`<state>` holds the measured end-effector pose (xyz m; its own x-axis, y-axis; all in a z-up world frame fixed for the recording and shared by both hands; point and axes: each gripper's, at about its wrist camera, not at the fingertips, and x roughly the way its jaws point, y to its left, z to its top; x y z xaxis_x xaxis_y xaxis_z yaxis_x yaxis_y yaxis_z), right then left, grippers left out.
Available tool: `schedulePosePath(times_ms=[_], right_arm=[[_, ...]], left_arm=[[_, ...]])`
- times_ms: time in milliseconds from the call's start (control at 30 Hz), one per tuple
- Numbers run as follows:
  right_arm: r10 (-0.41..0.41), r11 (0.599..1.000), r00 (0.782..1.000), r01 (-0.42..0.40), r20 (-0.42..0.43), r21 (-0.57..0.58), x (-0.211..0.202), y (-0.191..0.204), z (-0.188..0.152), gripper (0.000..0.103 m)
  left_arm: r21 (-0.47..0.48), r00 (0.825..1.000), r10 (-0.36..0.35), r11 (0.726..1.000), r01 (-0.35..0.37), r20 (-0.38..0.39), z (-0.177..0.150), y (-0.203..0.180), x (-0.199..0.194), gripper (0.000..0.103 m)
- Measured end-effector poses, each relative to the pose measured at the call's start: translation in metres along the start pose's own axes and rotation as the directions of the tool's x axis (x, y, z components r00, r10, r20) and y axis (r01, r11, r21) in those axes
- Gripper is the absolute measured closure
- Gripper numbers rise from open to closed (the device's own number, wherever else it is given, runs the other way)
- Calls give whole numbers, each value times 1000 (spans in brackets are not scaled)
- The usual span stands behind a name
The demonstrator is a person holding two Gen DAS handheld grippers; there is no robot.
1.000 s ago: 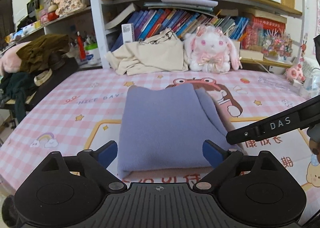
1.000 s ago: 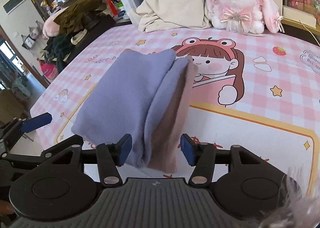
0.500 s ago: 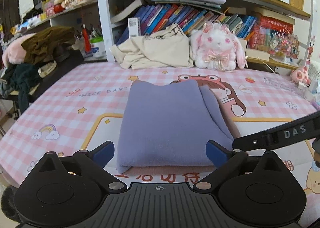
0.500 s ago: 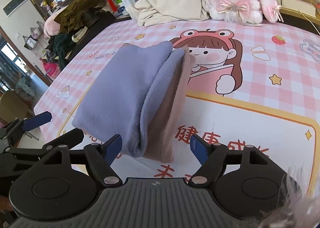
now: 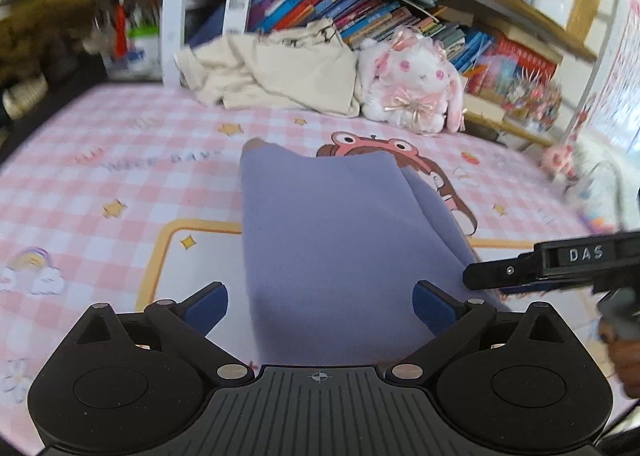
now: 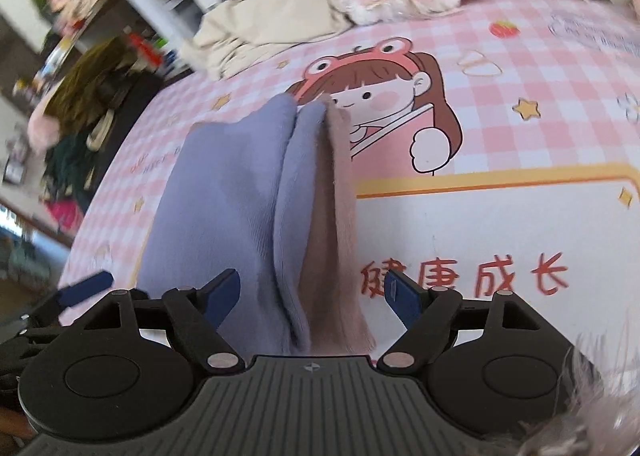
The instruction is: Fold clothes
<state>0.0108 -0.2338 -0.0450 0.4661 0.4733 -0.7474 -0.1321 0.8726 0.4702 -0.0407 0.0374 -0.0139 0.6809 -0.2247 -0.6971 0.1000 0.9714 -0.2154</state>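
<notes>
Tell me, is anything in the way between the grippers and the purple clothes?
Nothing visible. The folded purple clothes lie right in front of the open left gripper and the open right gripper, with no object between.

Bright daylight fills the room; a window glares white at the right edge of the left view; both views are smeared by motion blur, worst on the bookshelf (image 5: 360,12); fisheye bends the edges.

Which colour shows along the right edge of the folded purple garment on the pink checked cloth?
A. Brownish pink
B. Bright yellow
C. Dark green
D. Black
A: in the right wrist view a brownish-pink fuzzy layer lies against the right side of the folded purple garment, between the open fingers of the right gripper.
</notes>
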Motion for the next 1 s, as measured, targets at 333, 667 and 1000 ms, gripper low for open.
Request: schedulePosePath(times_ms=[333, 667, 1000], right_arm=[[-6, 973, 1000, 3, 14, 229, 19, -13, 9, 28], [-13, 964, 999, -1, 52, 266, 28, 2, -1, 60], [-129, 991, 989, 124, 77, 59, 15, 55, -15, 80]], left_arm=[[-313, 953, -268, 925, 214, -139, 21, 76, 51, 5], [-312, 912, -360, 905, 290, -195, 33, 79, 85, 39], [-66, 950, -226, 974, 217, -213, 40, 59, 62, 52]])
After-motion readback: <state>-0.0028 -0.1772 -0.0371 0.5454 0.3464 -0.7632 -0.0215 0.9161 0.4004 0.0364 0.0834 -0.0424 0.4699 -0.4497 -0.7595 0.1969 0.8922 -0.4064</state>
